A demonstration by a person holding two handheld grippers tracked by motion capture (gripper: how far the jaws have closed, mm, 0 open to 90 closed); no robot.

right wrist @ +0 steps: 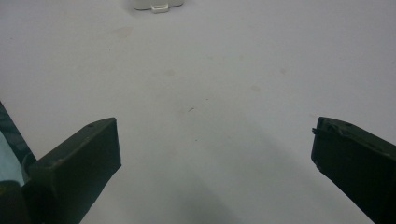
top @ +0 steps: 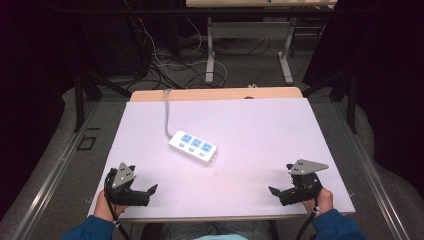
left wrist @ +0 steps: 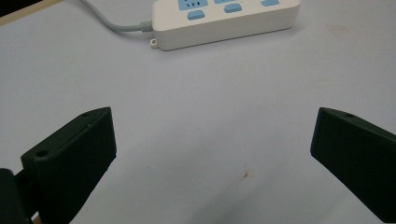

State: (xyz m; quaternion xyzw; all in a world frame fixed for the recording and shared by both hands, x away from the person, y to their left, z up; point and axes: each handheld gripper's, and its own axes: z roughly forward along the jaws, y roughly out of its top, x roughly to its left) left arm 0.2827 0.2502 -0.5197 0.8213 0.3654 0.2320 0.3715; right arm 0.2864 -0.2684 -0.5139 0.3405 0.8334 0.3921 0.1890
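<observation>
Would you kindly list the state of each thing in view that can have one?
Power strip: lying flat on the table, sockets up and empty, untouched.
Cord: attached, trailing off the far edge.
Left hand-held gripper: open, holding nothing.
Right hand-held gripper: open, holding nothing.

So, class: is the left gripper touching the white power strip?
Apart. The high view shows bare table between the left gripper and the power strip.
</observation>
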